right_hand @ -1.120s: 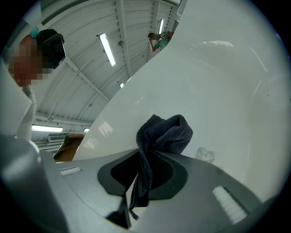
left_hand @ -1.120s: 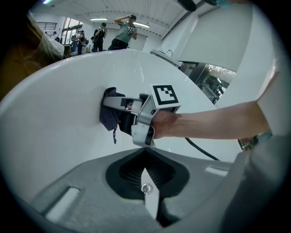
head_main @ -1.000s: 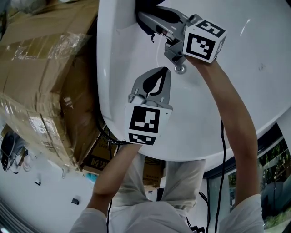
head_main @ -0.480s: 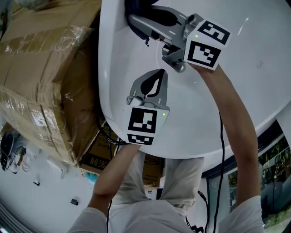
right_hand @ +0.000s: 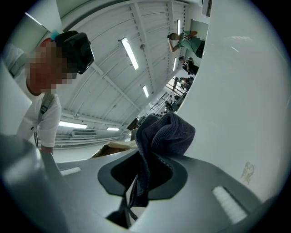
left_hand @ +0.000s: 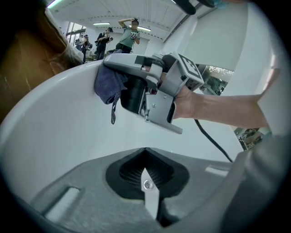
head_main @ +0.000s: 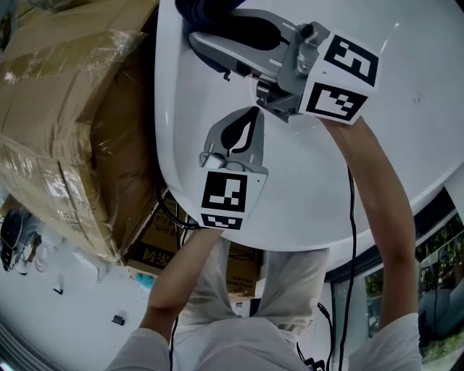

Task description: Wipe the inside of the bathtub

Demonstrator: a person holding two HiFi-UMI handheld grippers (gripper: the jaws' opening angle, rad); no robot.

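Observation:
The white bathtub [head_main: 406,130] fills the upper head view. My right gripper [head_main: 194,32] reaches toward the tub's top left wall, shut on a dark blue cloth [head_main: 203,9]. In the right gripper view the cloth [right_hand: 163,134] bunches out of the jaws of the right gripper [right_hand: 150,152] beside the white wall [right_hand: 245,91]. My left gripper [head_main: 250,113] hovers lower inside the tub, shut with nothing in it. The left gripper view shows its closed tips [left_hand: 144,150], the right gripper [left_hand: 111,63] ahead and the cloth [left_hand: 109,86] against the curved wall [left_hand: 54,118].
Taped cardboard boxes [head_main: 65,109] stand close against the tub's left side. A black cable [head_main: 353,217] hangs along the right forearm. A glass pane [head_main: 435,275] lies at lower right. People [left_hand: 129,36] stand far off in the hall.
The right gripper has slid the cloth leftward and upward along the tub wall. The left gripper has shifted only slightly.

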